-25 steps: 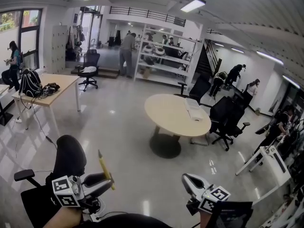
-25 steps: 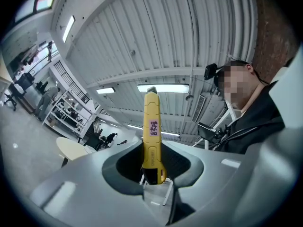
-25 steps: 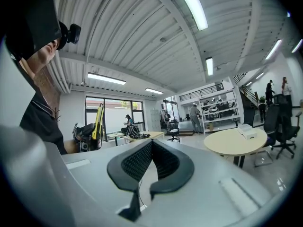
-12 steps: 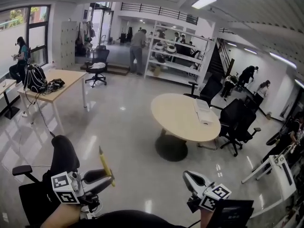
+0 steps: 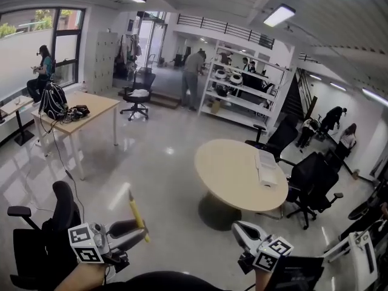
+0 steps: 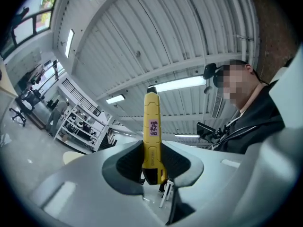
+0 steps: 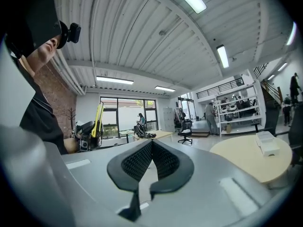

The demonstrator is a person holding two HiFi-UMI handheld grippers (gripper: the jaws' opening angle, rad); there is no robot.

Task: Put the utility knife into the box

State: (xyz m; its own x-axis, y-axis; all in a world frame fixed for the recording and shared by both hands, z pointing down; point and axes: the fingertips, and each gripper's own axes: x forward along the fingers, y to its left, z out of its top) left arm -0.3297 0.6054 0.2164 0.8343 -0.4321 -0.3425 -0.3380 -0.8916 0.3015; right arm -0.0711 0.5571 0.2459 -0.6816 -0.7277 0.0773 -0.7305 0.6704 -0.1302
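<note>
The left gripper (image 5: 137,231) is clamped on the yellow utility knife (image 5: 137,214), at the near left of the head view. In the left gripper view its two black pads (image 6: 130,162) press on the knife's lower end from either side. The rest of the yellow body (image 6: 151,126) stands up out of the grip towards the ceiling, with a small label of purple print on its face. From the head view the knife leans slightly, its tip up and to the far side, over bare glossy floor.

The right gripper (image 5: 240,229) is at the near right, well apart from the left one. In its own view the ribbed pads (image 7: 151,148) meet at their tips with nothing between them. That view also shows the knife (image 7: 98,119) at the far left.

Beyond the right gripper stands a round table (image 5: 233,174). A white box-like object (image 5: 267,167) lies near its right edge; whether it is the task's box cannot be told. Black office chairs (image 5: 312,180) stand to the right of the table. A wooden desk (image 5: 91,108) with a backpack (image 5: 53,102) on it is at the far left. A white shelving unit (image 5: 242,96) is at the far middle, and a black chair (image 5: 42,247) is at the near left, just beside the left gripper.
</note>
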